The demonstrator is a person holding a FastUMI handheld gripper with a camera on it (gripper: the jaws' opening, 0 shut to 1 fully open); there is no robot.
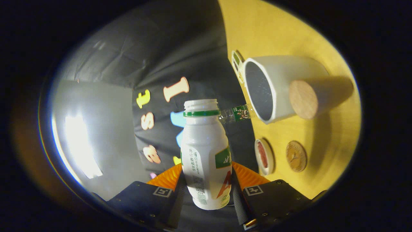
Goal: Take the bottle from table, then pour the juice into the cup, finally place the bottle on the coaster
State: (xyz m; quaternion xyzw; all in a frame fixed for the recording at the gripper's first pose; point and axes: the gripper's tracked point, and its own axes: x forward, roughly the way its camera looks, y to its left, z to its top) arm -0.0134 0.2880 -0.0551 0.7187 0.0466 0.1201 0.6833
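Observation:
A white juice bottle (pixel 206 154) with a green neck ring and no cap stands between my fingers, and my gripper (pixel 207 180) is shut on its lower body. The whole view is rolled, so the yellow table (pixel 289 32) stands on its side beyond the right finger. On it is a white cup (pixel 283 80) with a dark inside and a round wooden handle (pixel 303 99). The cup's opening faces the bottle's mouth, which is a short way from its rim and outside it. A brown round coaster (pixel 296 156) lies on the table nearer to me than the cup.
A small white round lid or dish with a red centre (pixel 264 157) lies beside the coaster. A clear plastic bottle with a green label (pixel 237 113) lies behind the juice bottle's neck, by the cup's rim. A green-and-white labelled item (pixel 237 66) sits beyond the cup.

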